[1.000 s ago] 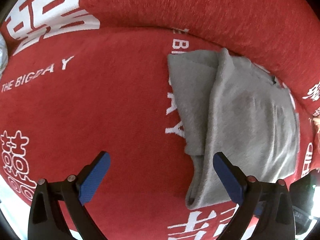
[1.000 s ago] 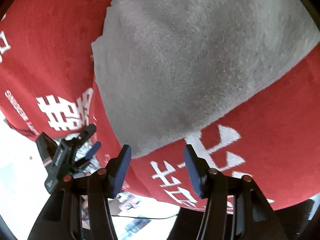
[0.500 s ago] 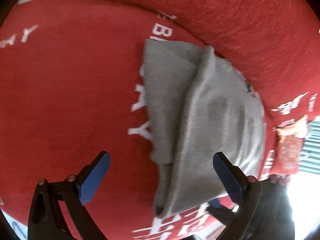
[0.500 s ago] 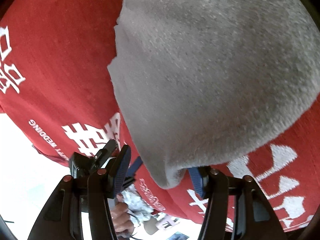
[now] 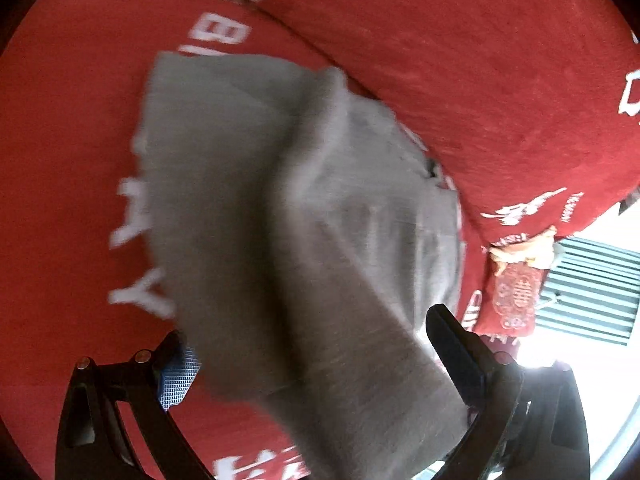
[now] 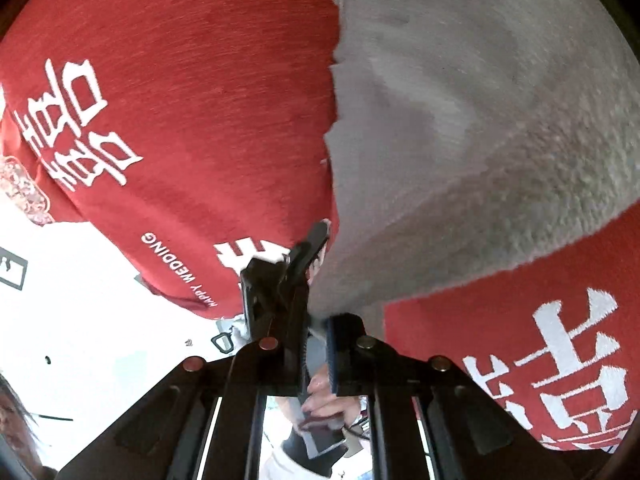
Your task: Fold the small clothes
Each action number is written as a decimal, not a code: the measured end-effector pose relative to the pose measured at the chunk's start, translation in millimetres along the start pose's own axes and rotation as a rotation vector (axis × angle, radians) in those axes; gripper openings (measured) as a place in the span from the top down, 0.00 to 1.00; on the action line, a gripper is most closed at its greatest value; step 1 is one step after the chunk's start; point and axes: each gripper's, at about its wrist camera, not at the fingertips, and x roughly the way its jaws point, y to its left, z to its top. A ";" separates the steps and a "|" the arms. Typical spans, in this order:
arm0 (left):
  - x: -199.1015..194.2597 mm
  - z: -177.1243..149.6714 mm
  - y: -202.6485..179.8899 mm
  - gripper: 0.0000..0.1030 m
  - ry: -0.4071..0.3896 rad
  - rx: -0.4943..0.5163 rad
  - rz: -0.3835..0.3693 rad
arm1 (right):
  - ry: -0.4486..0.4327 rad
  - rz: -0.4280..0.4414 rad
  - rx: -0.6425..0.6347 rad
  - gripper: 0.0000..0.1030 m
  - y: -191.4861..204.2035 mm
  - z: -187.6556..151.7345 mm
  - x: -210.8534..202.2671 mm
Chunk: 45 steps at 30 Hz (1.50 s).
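While left wrist view blurs, left tool (image 5: pixel 312 354) shows jaws spread wide, gray garment (image 5: pixel 280 208) draped between them over red cloth (image 5: pixel 72 160) with white lettering; pads not pressing on fabric. Garment lies folded lengthwise, near corner raised toward camera.

Right wrist view: right tool (image 6: pixel 318 354) jaws nearly together, pinching lower corner of gray garment (image 6: pixel 460 140); fabric pulled taut from pinch point up across red cloth (image 6: pixel 180 80). Left tool (image 6: pixel 296 264) visible just beside garment edge.
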 end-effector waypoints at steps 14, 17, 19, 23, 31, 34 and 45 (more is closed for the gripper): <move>29.3 5.5 -26.5 0.59 0.018 0.108 0.179 | 0.249 -0.452 -0.322 0.70 31.9 -3.4 -1.8; 35.1 6.4 -26.1 0.58 0.036 0.113 0.235 | 0.158 -0.553 -0.409 0.70 53.6 24.3 -14.9; 35.4 7.3 -26.9 0.57 0.026 0.107 0.247 | 0.101 -0.606 -0.420 0.72 61.8 45.4 -18.1; 35.1 7.8 -31.6 0.59 -0.003 0.132 0.296 | 0.032 -0.674 -0.450 0.85 68.6 77.7 -8.6; 19.6 -2.0 -68.8 0.77 -0.096 0.233 0.373 | 0.107 -0.774 -0.572 0.92 43.7 90.4 31.8; 11.8 -5.7 -102.3 0.78 -0.132 0.293 0.343 | 0.133 -0.750 -0.560 0.92 43.2 93.0 30.2; 75.4 -25.8 -282.9 0.78 -0.093 0.626 0.298 | -0.004 -0.472 -0.404 0.85 60.9 113.5 -73.4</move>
